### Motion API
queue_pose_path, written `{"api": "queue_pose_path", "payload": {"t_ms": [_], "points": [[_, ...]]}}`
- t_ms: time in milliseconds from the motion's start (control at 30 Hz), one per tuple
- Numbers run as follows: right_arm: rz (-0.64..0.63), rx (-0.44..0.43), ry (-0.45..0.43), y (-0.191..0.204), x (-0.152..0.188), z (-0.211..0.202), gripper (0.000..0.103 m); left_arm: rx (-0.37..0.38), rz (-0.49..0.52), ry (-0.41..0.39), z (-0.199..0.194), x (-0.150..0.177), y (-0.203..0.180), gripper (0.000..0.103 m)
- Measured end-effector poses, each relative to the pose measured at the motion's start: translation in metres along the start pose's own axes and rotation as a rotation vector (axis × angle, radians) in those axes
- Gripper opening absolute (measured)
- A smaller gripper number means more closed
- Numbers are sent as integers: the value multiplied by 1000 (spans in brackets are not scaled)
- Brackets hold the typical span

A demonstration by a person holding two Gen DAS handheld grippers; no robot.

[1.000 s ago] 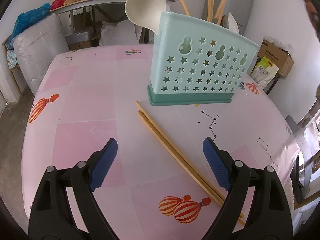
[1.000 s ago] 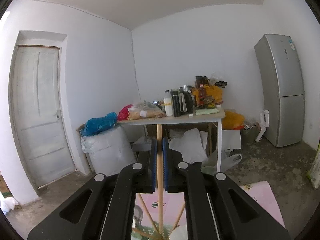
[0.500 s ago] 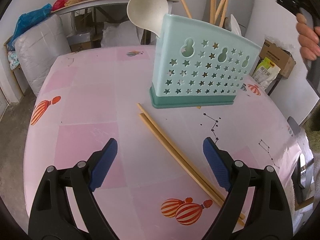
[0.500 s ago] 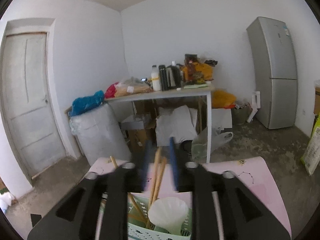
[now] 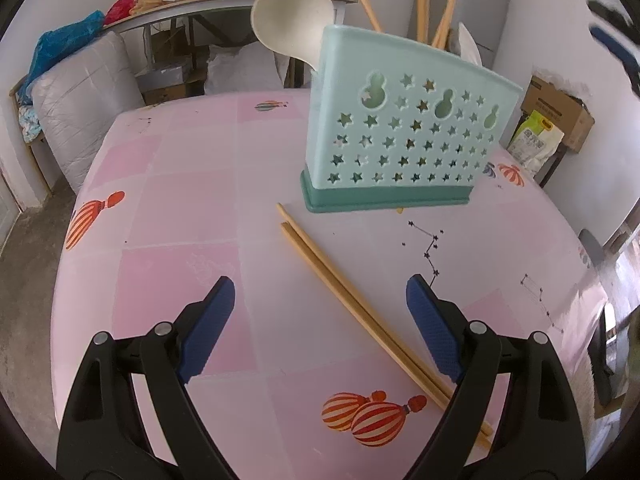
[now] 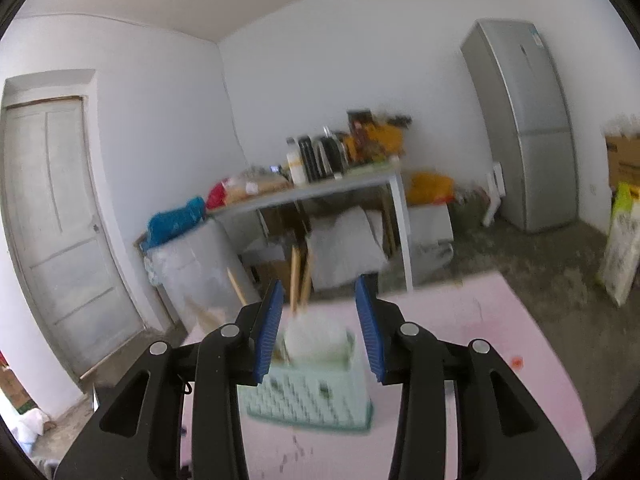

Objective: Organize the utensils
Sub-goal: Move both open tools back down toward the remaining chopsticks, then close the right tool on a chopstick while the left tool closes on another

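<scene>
My right gripper [image 6: 320, 332] was clamped on a single chopstick a second ago; its jaws have just been opening and nothing is between the blue pads now, only the blurred view of the mint utensil holder [image 6: 308, 392] beyond them; so I read the chopstick as let go into the holder, where several chopsticks [image 5: 424, 4] stand upright beside a white spoon [image 5: 292, 20]; the right hand has also sunk and come away from above the holder, and its picture is smeared by that move; my left gripper [image 5: 320, 328] has not stirred, its fingers [image 5: 208, 328] spread wide and empty over the pink tablecloth [image 5: 180, 200]; the pair of loose chopsticks [image 5: 360, 312] lies flat on the cloth where it lay before, running diagonally between the left jaws, far tips just short of the holder's base; I judge one deposit done and this pair next, a thin flat target that will be awkward to pinch off the cloth.
</scene>
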State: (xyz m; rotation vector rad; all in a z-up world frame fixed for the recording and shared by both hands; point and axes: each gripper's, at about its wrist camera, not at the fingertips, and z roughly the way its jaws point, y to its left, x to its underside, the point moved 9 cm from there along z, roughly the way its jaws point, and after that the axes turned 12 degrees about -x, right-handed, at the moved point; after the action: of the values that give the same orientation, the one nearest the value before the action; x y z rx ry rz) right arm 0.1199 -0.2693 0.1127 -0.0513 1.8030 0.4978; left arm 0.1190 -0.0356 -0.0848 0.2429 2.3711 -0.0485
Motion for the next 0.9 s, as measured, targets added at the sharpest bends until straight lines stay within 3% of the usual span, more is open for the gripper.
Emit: {"api": "queue_pose_path", "payload": {"t_ms": [133,300,433,633,900], "points": [[133,-10,68,-10,53,-13,37,-27,33,-2,0,3,-3,83],[277,-31,250,-9,137,-3,37,-84,63,-3,0,5,-1,83],[280,6,366,2,186,9,37,-92,72,16,1,10,-2,83],[298,-2,425,7,201,16,37,-116,57,10,-3,13,6,83],[306,8,425,8,200,16,37,-148,102,35,10,22,-3,83]]}}
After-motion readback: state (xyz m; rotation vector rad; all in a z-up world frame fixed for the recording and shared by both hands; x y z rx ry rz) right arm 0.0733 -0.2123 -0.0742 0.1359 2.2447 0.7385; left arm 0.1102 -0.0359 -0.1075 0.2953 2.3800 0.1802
